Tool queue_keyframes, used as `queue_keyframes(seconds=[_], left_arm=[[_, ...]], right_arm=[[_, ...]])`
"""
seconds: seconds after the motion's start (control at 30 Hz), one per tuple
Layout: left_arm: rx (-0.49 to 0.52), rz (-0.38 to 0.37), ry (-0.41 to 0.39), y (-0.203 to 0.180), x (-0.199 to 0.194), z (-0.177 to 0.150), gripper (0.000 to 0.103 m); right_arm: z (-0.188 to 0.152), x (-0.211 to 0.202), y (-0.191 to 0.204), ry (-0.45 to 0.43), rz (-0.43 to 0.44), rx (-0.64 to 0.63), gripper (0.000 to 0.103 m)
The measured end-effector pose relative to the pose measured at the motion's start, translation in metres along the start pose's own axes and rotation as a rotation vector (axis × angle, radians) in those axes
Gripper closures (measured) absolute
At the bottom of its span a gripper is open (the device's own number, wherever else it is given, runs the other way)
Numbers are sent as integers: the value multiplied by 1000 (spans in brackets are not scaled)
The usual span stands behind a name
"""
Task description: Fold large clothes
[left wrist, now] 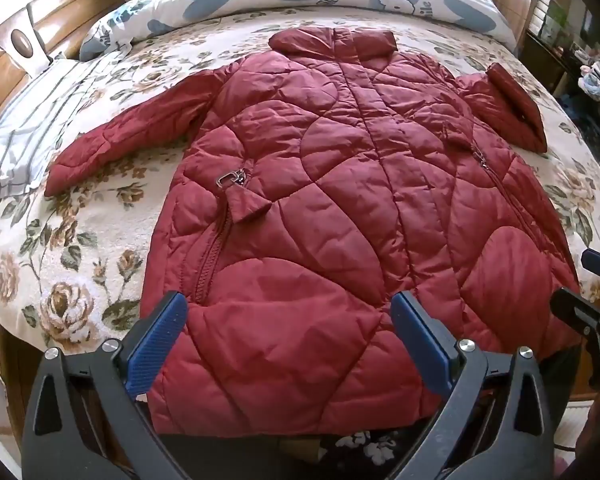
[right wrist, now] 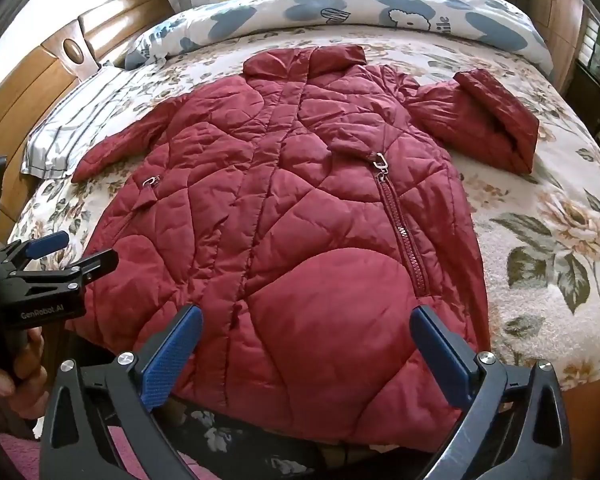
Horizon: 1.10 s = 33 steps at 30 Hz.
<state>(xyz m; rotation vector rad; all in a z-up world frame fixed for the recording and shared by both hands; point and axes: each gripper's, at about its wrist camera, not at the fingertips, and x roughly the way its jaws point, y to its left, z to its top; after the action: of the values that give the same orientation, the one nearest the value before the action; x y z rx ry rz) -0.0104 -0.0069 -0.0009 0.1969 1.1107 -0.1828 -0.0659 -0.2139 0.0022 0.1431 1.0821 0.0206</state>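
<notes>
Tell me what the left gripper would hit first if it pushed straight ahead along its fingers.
Most likely the dark red quilted puffer coat: the open left gripper points at its lower panel near the hem. Depth is unclear, but nothing else shows between them.

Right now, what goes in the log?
jacket: flat on bed | left gripper: open | right gripper: open | fold: not started

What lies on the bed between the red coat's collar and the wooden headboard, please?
A striped pillow lies there on the floral blanket, beside the red coat's spread sleeve; both wrist views show it.
</notes>
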Motion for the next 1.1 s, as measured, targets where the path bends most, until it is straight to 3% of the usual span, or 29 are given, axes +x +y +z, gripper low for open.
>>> queue_keyframes(seconds=[1.1], left_arm=[[1, -1, 12, -5, 4, 0, 1]], right_arm=[[2, 0, -7, -6, 2, -1, 0]])
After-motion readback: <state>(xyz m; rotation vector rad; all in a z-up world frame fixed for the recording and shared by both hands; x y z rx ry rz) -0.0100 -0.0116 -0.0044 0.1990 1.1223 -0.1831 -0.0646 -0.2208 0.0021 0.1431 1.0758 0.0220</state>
